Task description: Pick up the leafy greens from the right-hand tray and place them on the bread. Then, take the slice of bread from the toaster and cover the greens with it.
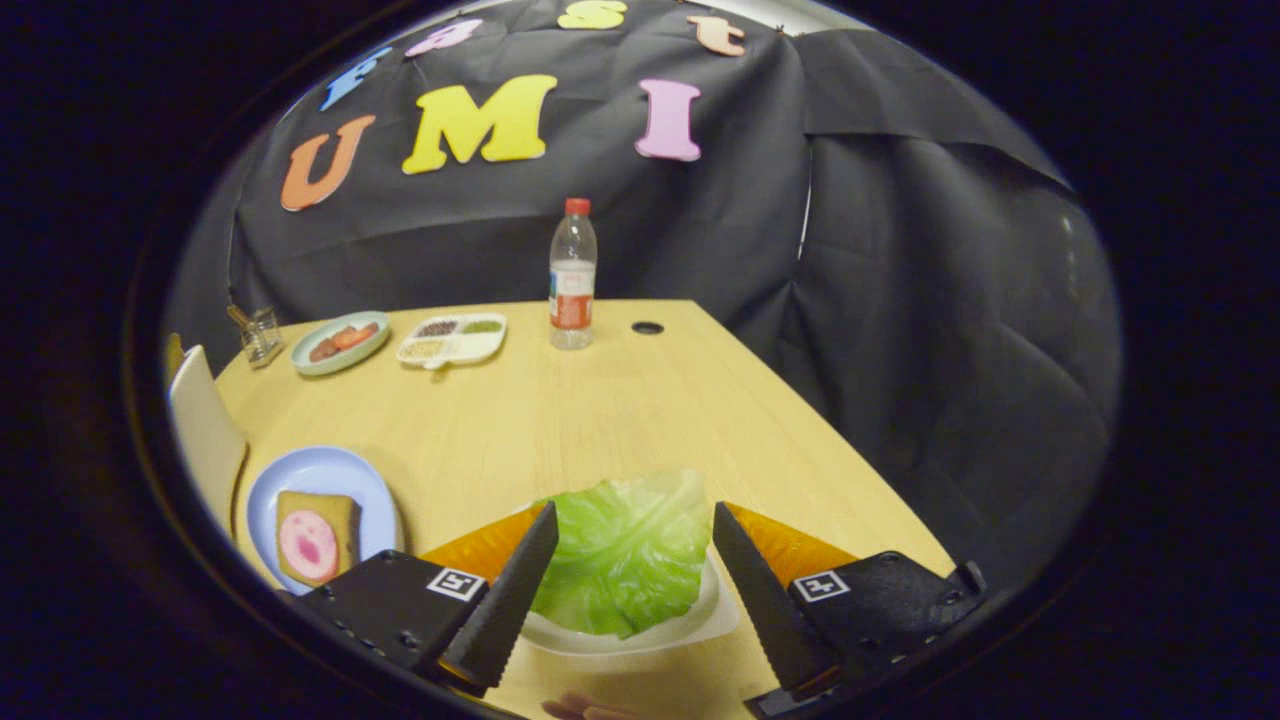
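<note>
**Jaws wide over the greens**

The greens (628, 550) are a crinkled, veined, pale green leaf lying in a shallow white tray (690, 625) near the worktop's (600, 410) near edge; the bread (317, 537) is a square brown slice topped with a round pink piece, on a pale blue round plate (325, 475) well apart to the left; the worktop is smooth light wood with a rounded right edge and a small dark hole (647, 327) near the back; a broad bare stretch lies between the greens and the far things: a clear plastic bottle (572, 275) with a red cap, a white divided dish (453, 339), a green plate (340, 343) of food, a small glass (260, 335); the gripper (635, 525) has its black ridged jaws spread wide, one on each side of the leaf; whether either touches it I cannot tell.
</note>
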Demonstrator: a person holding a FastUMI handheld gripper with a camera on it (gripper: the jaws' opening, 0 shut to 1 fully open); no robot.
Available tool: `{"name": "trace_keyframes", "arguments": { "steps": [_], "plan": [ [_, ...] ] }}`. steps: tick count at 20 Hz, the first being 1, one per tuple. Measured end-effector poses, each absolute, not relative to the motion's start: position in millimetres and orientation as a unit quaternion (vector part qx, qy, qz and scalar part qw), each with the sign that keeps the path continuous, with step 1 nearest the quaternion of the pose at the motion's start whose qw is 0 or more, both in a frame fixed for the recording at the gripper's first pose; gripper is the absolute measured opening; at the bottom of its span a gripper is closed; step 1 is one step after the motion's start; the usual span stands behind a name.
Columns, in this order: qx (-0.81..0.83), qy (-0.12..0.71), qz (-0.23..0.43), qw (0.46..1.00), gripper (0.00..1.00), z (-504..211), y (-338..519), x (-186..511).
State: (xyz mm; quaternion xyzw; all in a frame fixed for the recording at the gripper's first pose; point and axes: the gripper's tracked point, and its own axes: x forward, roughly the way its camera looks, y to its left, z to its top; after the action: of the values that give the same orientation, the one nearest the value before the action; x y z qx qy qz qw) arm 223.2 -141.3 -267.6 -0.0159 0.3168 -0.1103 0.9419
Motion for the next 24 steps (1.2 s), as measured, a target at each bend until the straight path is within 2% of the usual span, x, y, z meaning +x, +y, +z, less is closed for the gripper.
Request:
{"name": "trace_keyframes", "arguments": {
  "steps": [7,10,12,13,15,18,20,22,24],
  "plan": [
    [0.006,0.363,-0.095,0.927,0.92,-305,-135,239],
    [0.030,0.374,-0.075,0.924,0.79,-309,-131,239],
    [0.029,0.372,-0.073,0.925,0.79,-313,-131,241],
    [0.026,0.369,-0.072,0.926,0.73,-307,-130,239],
    [0.028,0.367,-0.068,0.927,0.73,-307,-128,240],
    [0.021,0.363,-0.059,0.930,0.51,-307,-124,241],
    [0.033,0.364,-0.034,0.930,0.28,-308,-115,246],
    [0.041,0.368,-0.039,0.928,0.05,-305,-118,243],
    [0.027,0.360,-0.043,0.931,0.05,-300,-120,242]
  ]
}}
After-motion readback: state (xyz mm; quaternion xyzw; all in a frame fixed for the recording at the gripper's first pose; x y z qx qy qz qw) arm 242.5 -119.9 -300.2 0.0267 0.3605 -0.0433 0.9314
